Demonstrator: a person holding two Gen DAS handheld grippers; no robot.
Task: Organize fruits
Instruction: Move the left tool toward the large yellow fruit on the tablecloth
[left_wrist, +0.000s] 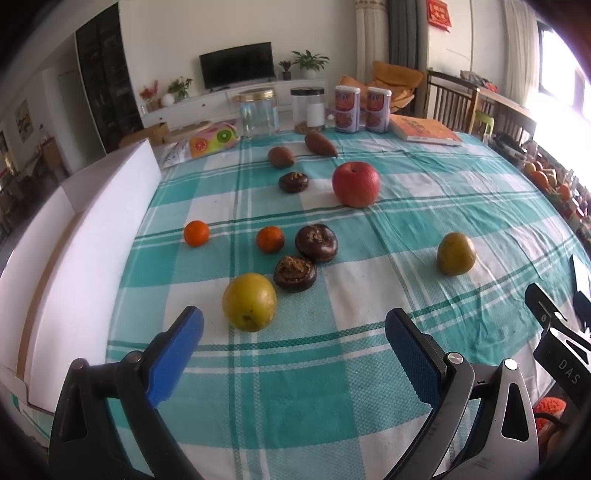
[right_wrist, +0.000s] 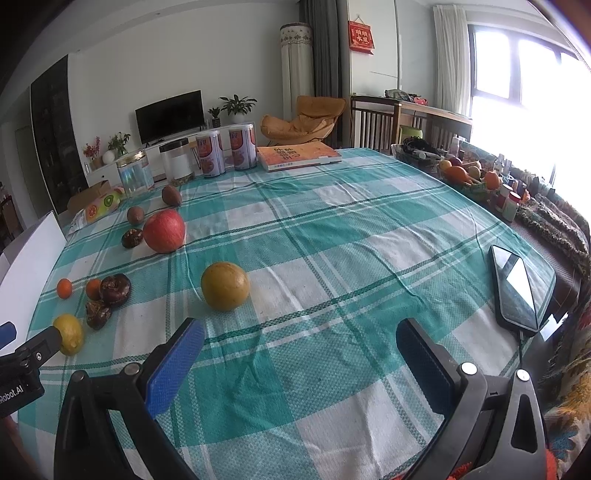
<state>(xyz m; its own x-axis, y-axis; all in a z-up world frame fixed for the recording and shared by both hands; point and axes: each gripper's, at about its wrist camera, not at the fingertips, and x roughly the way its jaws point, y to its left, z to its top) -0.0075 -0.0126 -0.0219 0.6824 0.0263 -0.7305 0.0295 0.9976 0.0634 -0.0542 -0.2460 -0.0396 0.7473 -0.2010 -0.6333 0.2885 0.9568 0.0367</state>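
Fruits lie scattered on a teal checked tablecloth (left_wrist: 332, 387). My left gripper (left_wrist: 295, 332) is open and empty, with a yellow-green fruit (left_wrist: 249, 302) just beyond its left finger. Further off lie three dark water chestnuts (left_wrist: 294, 273), two small oranges (left_wrist: 270, 239), a red apple (left_wrist: 355, 184) and two brown fruits (left_wrist: 281, 156). A second yellow-green fruit (left_wrist: 455, 253) sits to the right. My right gripper (right_wrist: 301, 341) is open and empty, and that fruit (right_wrist: 225, 285) lies just ahead of its left finger. The apple (right_wrist: 164, 230) is far left.
A white box (left_wrist: 74, 258) borders the table's left side. Glass jars (left_wrist: 258, 112), two cans (left_wrist: 347, 109) and an orange book (left_wrist: 424, 132) stand along the far edge. A phone (right_wrist: 514, 290) lies near the right edge, and a bowl of fruit (right_wrist: 469, 173) sits beyond it.
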